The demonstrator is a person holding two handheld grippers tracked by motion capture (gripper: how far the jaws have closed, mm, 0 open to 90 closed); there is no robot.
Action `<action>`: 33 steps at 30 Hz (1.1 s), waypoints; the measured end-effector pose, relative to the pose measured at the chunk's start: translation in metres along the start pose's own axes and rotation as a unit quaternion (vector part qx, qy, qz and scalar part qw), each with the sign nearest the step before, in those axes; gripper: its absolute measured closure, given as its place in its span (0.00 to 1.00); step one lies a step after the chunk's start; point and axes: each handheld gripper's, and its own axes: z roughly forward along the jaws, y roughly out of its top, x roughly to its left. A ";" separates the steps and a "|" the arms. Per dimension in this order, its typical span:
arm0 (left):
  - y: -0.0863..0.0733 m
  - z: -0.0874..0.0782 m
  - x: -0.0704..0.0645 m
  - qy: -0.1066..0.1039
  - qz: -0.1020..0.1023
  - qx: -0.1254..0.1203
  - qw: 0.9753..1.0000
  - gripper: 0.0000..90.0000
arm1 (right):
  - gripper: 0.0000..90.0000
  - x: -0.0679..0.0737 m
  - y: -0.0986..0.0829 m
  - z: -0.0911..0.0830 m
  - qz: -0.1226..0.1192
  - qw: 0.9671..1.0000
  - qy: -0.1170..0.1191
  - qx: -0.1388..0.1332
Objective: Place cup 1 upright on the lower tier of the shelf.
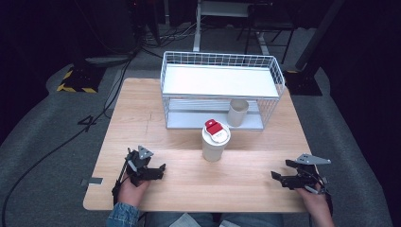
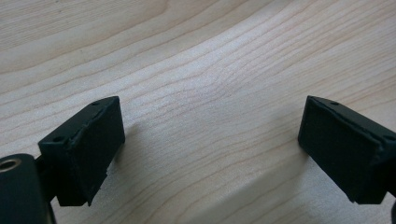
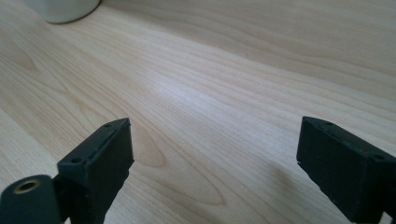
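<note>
You held the left tool (image 1: 158, 169) low over the near left part of the desk (image 1: 142, 109), its jaws spread wide apart with nothing between them; the left gripper view showed only bare wood grain in the gap. Your right tool (image 1: 279, 176) sat near the right front edge, jaws likewise wide apart and empty, pointing left across the desk.

The cup (image 1: 215, 141) stood upright near the middle of the desk, between your two tools and well apart from both. A red and white pack (image 1: 215, 129) lay on its top. In the right gripper view the cup's base (image 3: 63, 9) showed at the upper left, far beyond the jaws.

Behind the cup stood a white wire rack (image 1: 222, 90) with two shelves. A second, plain cup (image 1: 238, 112) stood upright on the lower shelf, toward its right side, just behind the first cup. The upper shelf carried nothing that I could make out.
</note>
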 end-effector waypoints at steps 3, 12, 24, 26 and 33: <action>0.000 0.000 0.000 -0.002 0.001 0.000 1.000 0.09 | 0.13 0.003 -0.001 0.005 -0.010 1.000 -0.008 0.009; 0.000 0.000 0.002 -0.007 0.008 0.001 1.000 0.09 | 0.13 0.008 -0.005 0.013 -0.022 0.999 -0.029 0.017; 0.000 0.000 0.002 -0.010 0.010 0.001 1.000 0.09 | 0.05 0.009 -0.003 0.019 -0.034 0.998 -0.047 0.029; 0.000 0.000 0.002 -0.011 0.013 0.001 1.000 0.09 | 0.05 0.009 -0.003 0.019 -0.034 0.998 -0.048 0.030; 0.000 0.000 0.002 -0.018 0.009 0.002 1.000 0.08 | 0.05 0.009 -0.003 0.019 -0.034 0.998 -0.048 0.030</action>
